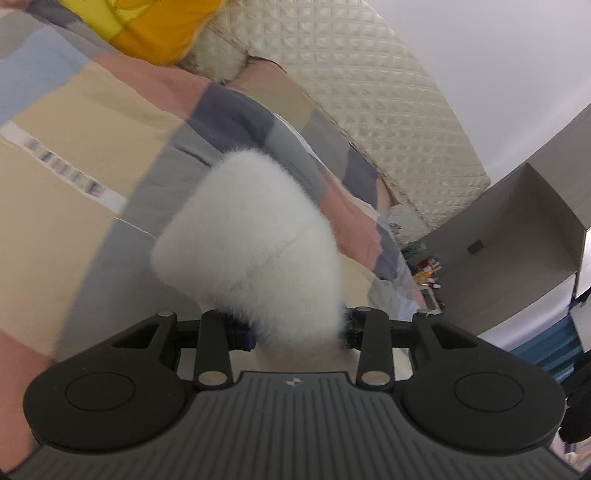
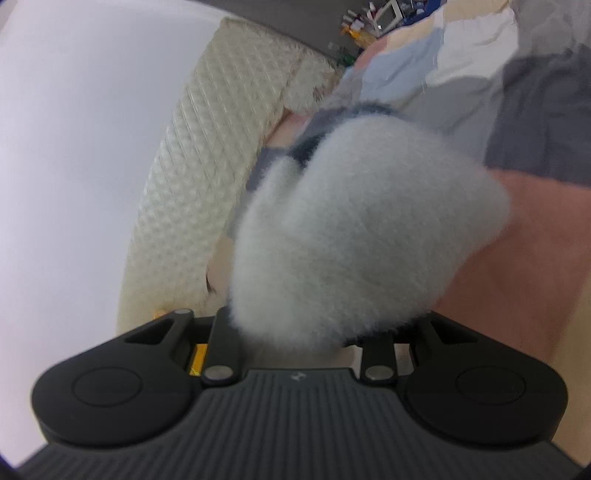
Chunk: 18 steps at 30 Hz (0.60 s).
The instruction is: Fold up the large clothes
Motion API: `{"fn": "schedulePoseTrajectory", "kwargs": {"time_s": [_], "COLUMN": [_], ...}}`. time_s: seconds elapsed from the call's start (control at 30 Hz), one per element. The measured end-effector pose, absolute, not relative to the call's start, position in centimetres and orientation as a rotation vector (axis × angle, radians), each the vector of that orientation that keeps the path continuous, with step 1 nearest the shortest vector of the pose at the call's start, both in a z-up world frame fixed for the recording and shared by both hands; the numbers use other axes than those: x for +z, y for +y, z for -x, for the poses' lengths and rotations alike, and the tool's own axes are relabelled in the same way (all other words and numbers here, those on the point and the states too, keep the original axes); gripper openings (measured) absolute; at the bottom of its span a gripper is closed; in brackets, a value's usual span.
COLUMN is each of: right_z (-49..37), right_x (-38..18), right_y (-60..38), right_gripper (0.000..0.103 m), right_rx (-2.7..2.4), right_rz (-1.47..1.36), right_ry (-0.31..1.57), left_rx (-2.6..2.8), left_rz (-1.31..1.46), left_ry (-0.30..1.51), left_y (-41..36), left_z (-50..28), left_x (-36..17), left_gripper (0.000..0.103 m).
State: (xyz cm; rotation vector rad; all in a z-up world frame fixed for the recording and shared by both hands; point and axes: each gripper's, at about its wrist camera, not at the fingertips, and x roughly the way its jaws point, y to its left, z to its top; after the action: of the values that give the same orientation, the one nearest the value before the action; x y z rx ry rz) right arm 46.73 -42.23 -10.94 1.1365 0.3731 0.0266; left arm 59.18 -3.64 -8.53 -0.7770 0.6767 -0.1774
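Note:
A fluffy white garment [image 1: 251, 251] is bunched up in my left gripper [image 1: 295, 332], which is shut on it; the fuzzy cloth hides the fingertips. A dark blue trim shows at the grip. In the right wrist view the same white fluffy garment [image 2: 362, 229] fills the middle, and my right gripper [image 2: 299, 339] is shut on it, fingertips hidden by the pile. A dark blue band [image 2: 332, 122] shows along its far edge. Both grippers hold the cloth lifted above the bed.
A bed cover [image 1: 74, 206] with beige, pink, grey and blue patches lies below. A cream quilted headboard [image 1: 388, 103] stands behind it. A yellow cloth [image 1: 147, 29] lies at the far corner. A grey wall [image 1: 517, 258] and small cluttered items [image 1: 424, 269] are beyond.

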Motion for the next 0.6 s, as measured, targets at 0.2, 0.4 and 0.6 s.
{"fn": "schedulePoseTrajectory", "kwargs": {"time_s": [0.2,0.4,0.6], "right_z": [-46.5,-45.3,-42.6], "right_x": [-13.4,-18.0,-20.8], "right_y": [-44.0,-44.6,-44.4], "right_gripper": [0.034,0.034,0.035], "right_rx": [0.022,-0.041,-0.033], "right_rz": [-1.068,-1.051,-1.083], "right_ry": [0.322,0.459,0.484], "left_rx": [-0.227,-0.2,-0.243], "left_rz": [0.772,0.833,0.788], "left_ry": [0.667,0.704,0.725], "left_y": [-6.3,-6.8,-5.8], "left_z": [-60.8,-59.7,-58.2], "left_x": [-13.1,-18.3,-19.8], "left_gripper": [0.041,0.041,0.041]}}
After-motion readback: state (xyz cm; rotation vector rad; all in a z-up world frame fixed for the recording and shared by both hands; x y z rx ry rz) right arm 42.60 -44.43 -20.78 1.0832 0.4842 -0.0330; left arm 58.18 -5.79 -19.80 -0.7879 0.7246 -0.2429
